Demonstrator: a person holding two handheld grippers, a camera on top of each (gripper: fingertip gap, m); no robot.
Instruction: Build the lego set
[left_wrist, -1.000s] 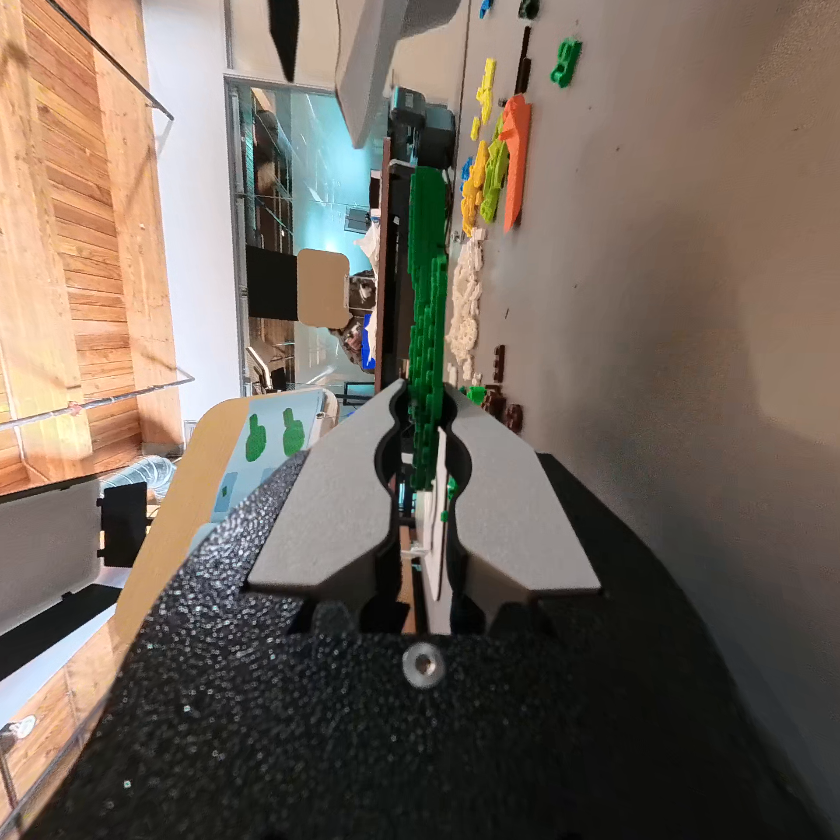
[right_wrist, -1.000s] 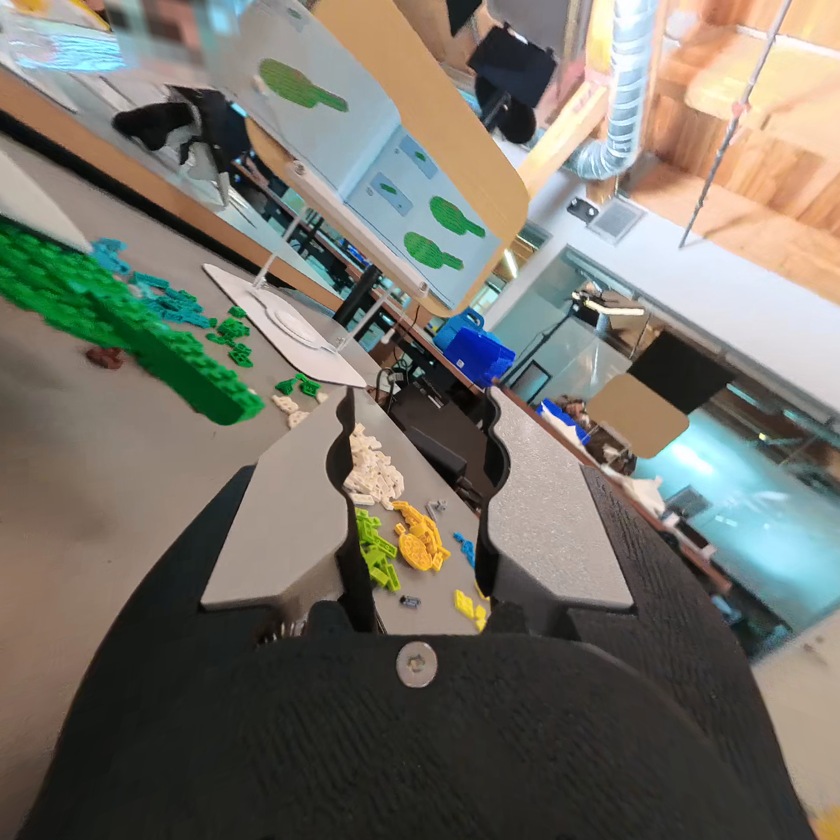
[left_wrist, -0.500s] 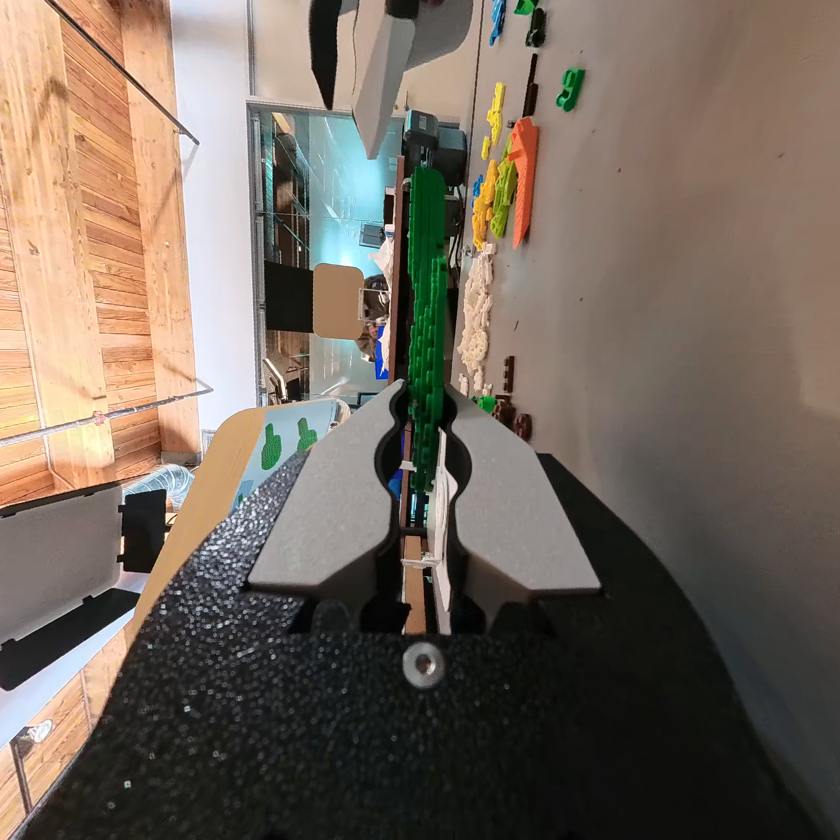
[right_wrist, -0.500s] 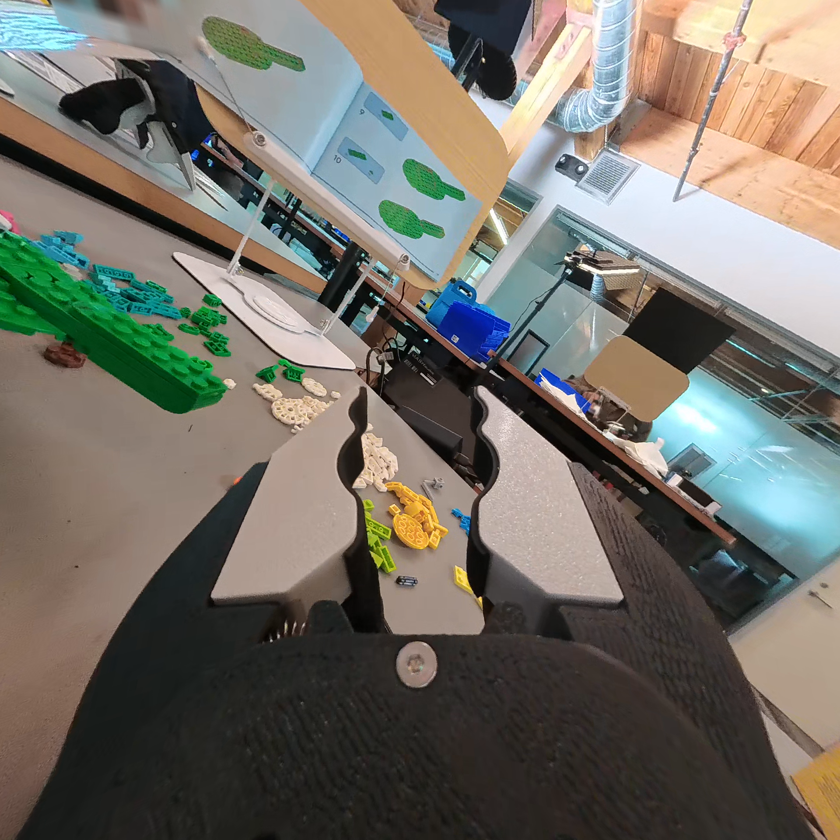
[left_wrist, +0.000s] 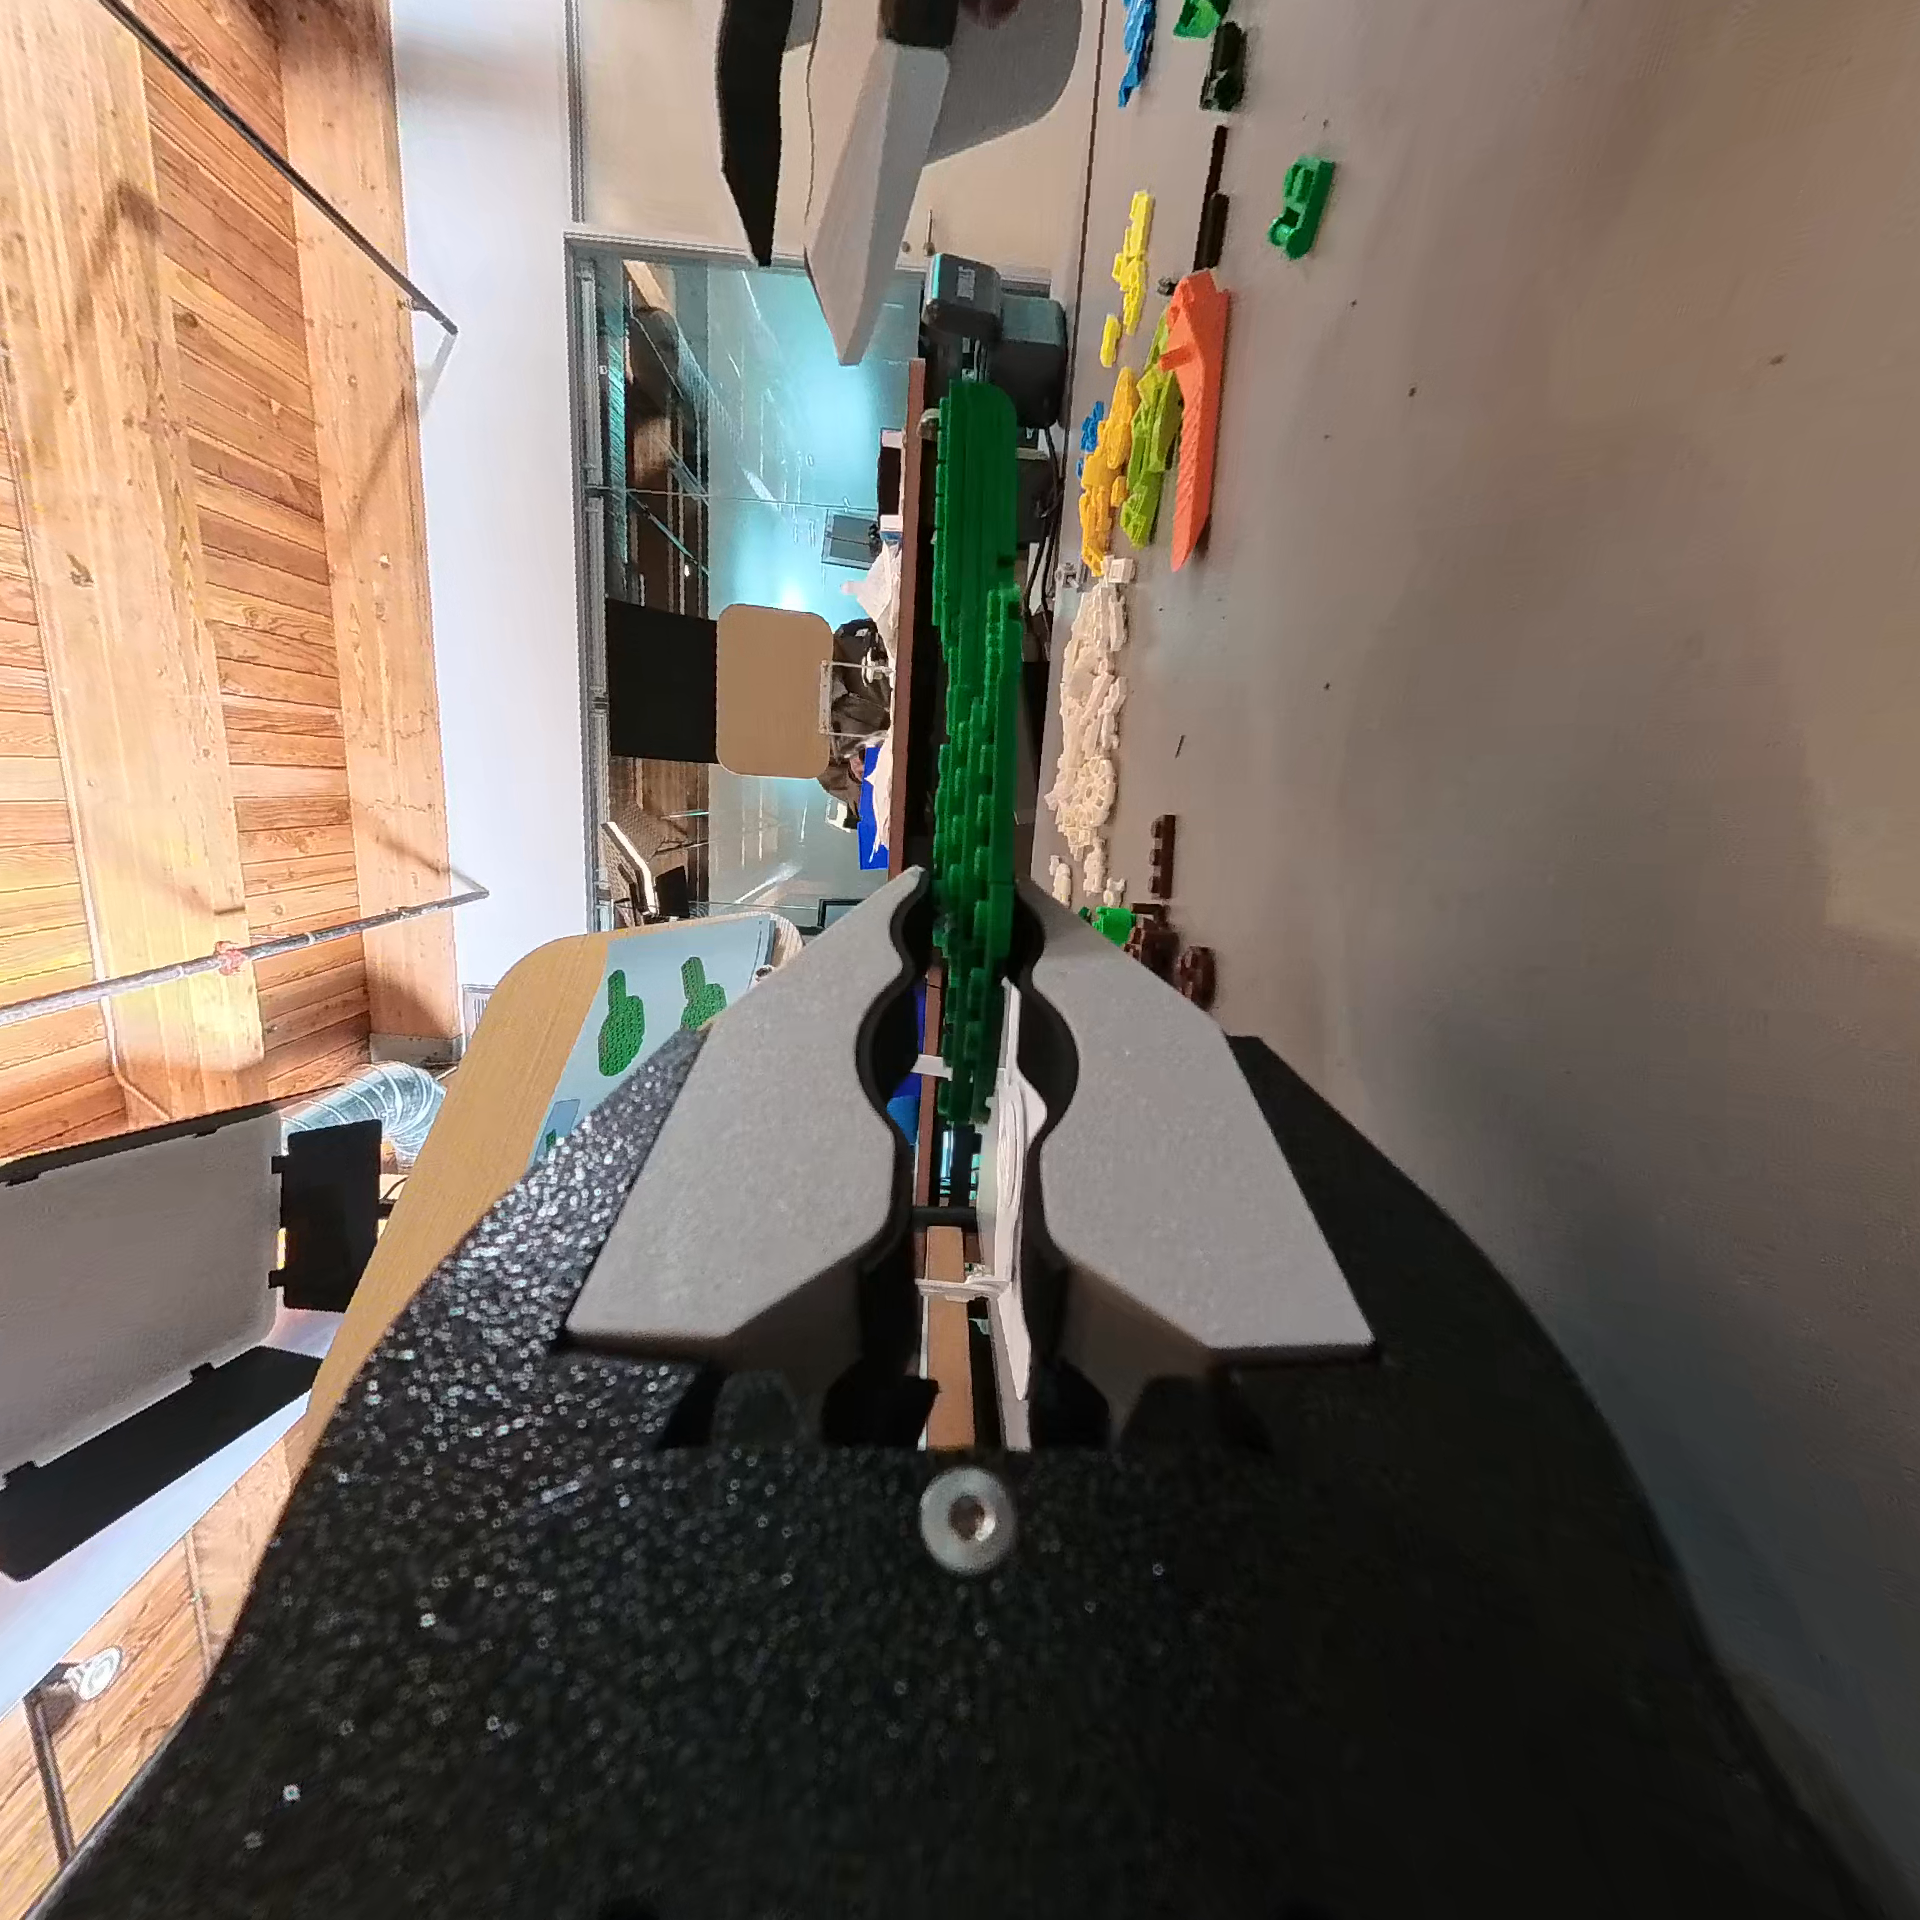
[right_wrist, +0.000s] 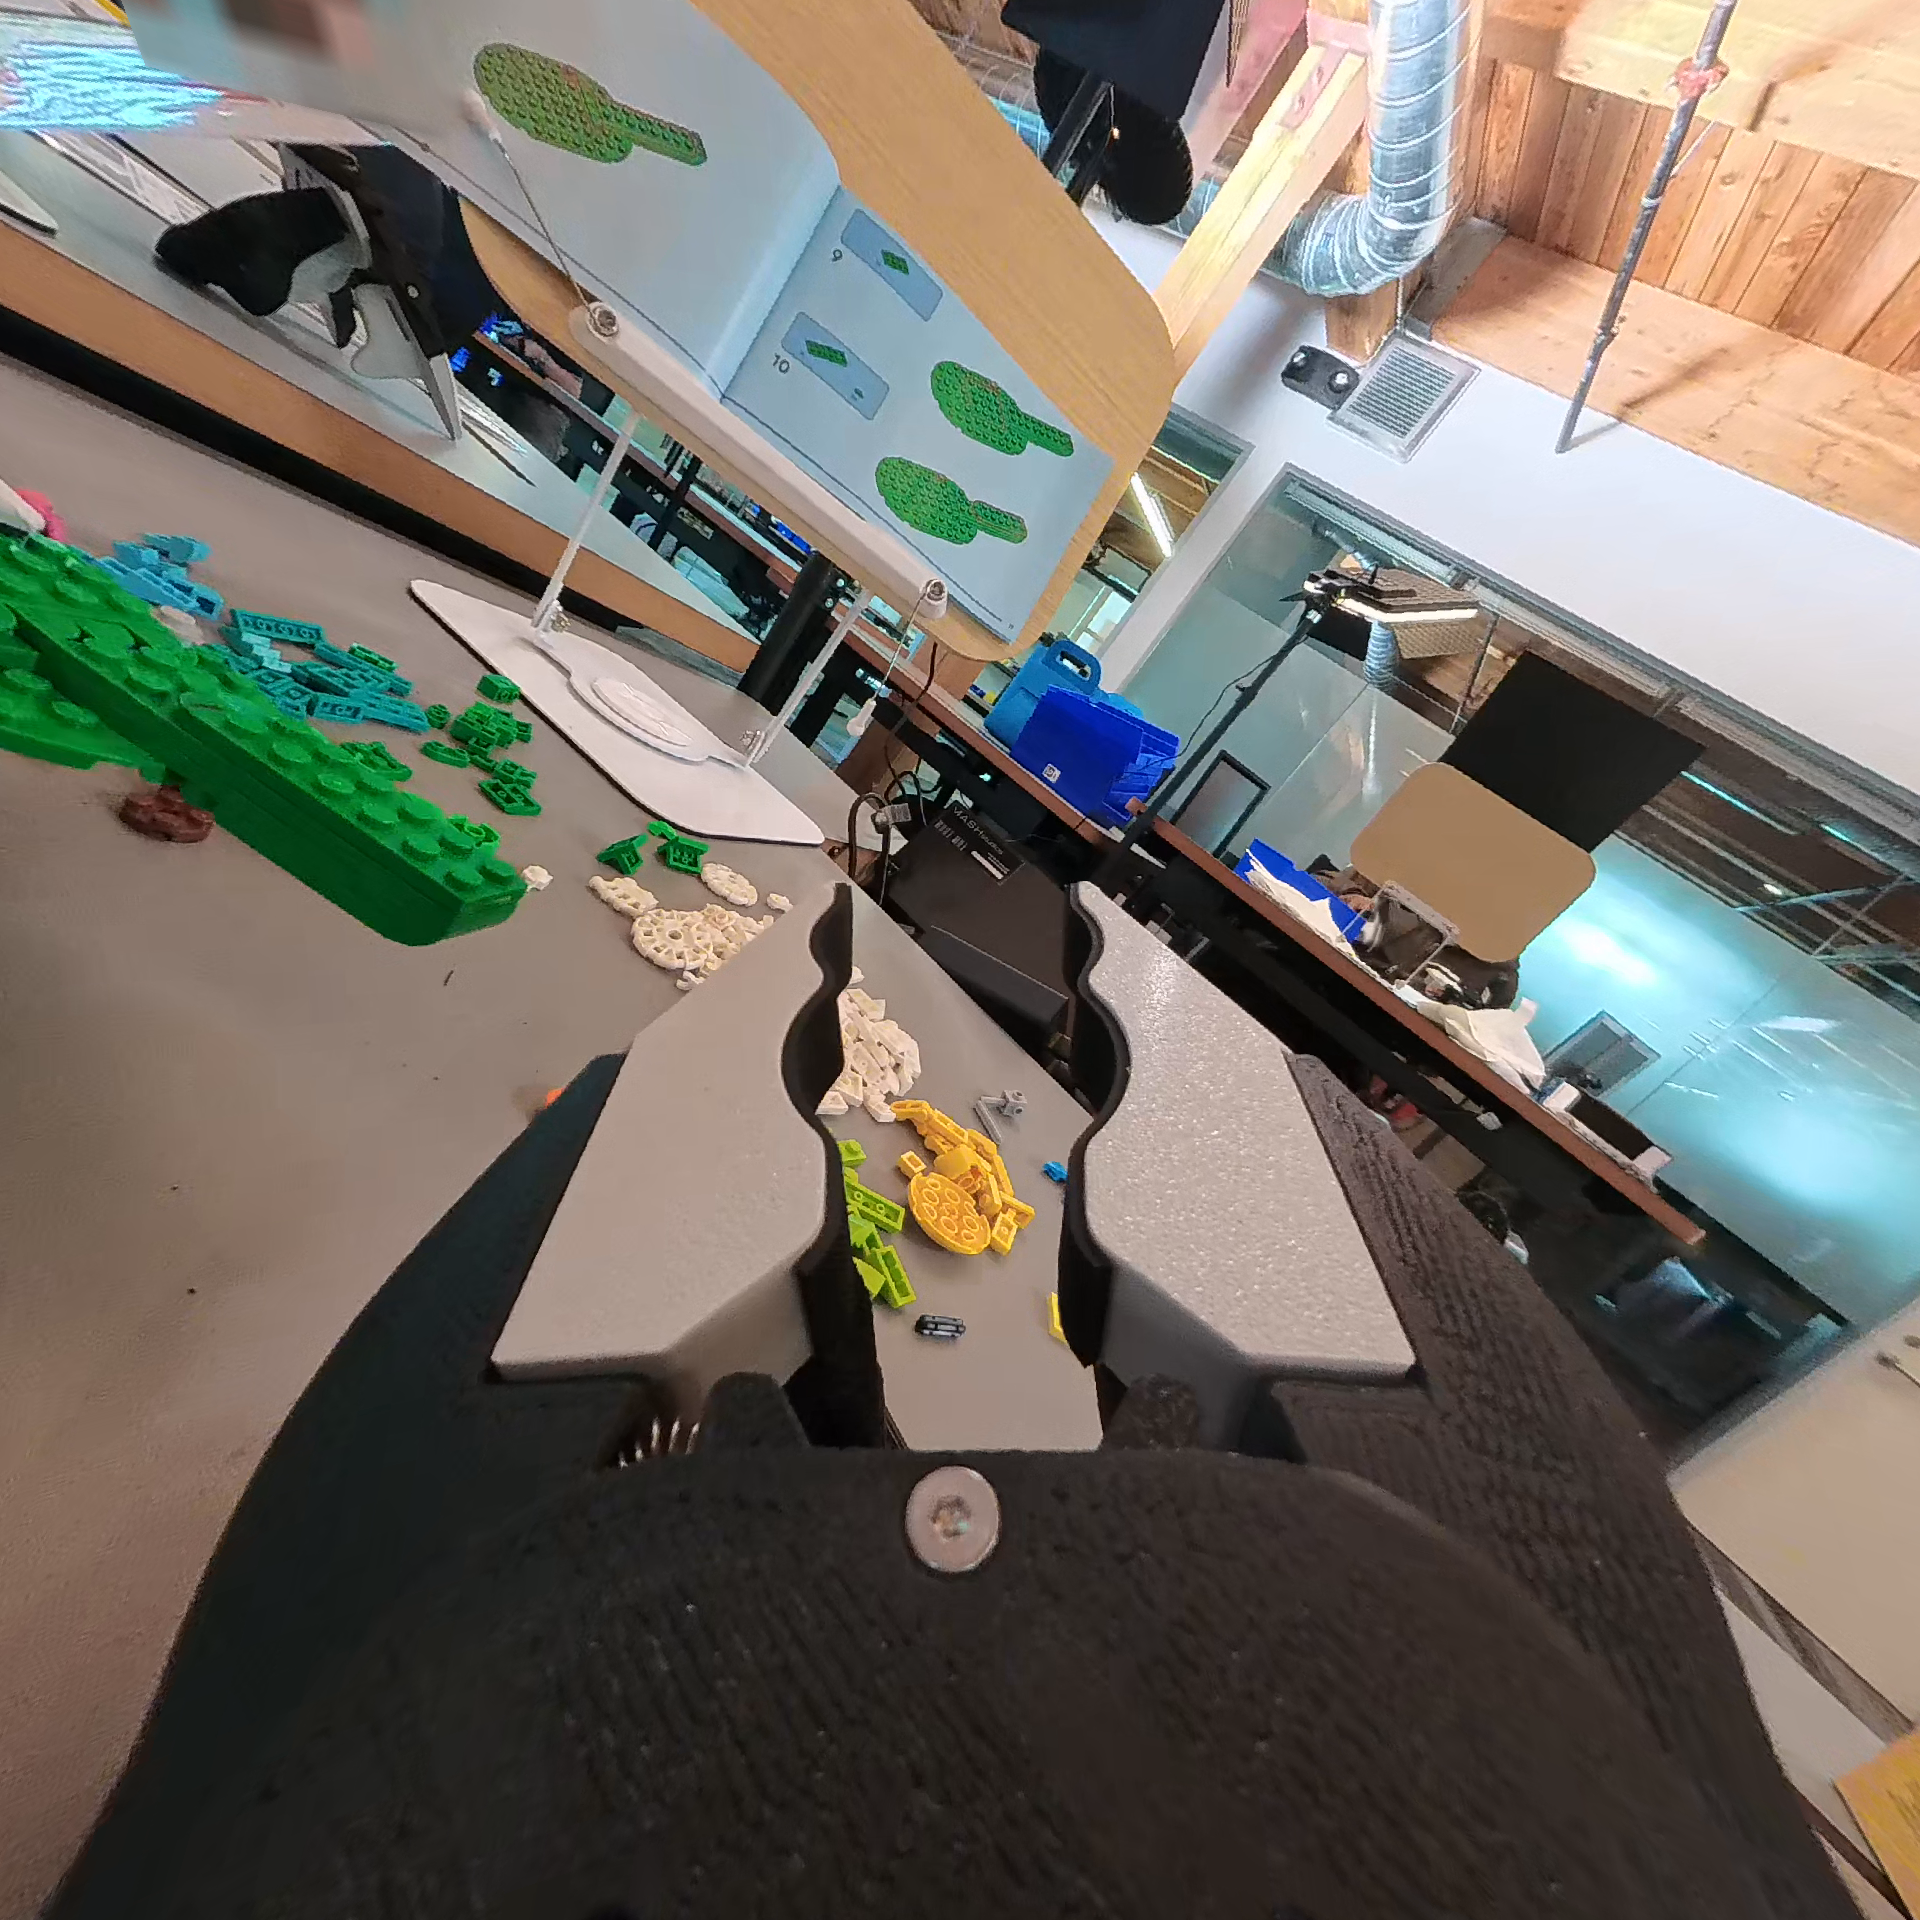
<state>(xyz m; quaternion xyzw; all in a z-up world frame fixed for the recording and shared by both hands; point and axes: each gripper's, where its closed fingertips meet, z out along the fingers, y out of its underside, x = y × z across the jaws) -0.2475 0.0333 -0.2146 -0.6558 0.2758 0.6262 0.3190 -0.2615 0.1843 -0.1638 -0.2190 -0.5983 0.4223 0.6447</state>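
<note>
My left gripper (left_wrist: 971, 914) is shut on the near edge of a large green brick plate assembly (left_wrist: 971, 644), seen edge-on and reaching away from the jaws. The same green assembly (right_wrist: 260, 769) shows in the right wrist view at the left, raised a little above the grey table (right_wrist: 208, 1091). My right gripper (right_wrist: 961, 914) is open and empty, above the table near piles of white pieces (right_wrist: 878, 1049), yellow pieces (right_wrist: 961, 1184) and lime pieces (right_wrist: 873, 1236). The right gripper's finger (left_wrist: 873, 166) also shows at the top of the left wrist view.
A white stand (right_wrist: 623, 707) holds an open instruction booklet (right_wrist: 810, 301) at the table's far side. Teal (right_wrist: 301, 675), small green (right_wrist: 488, 738) and brown (right_wrist: 166, 816) pieces lie around. An orange piece (left_wrist: 1195, 416) and brown pieces (left_wrist: 1164, 935) lie on the table in the left wrist view. Some 15 cm of space lies between my two pairs of fingers.
My right gripper's jaws have narrowed while still empty, and it has shifted and tilted over the table. My left gripper keeps its hold on the green assembly, which barely moved.
</note>
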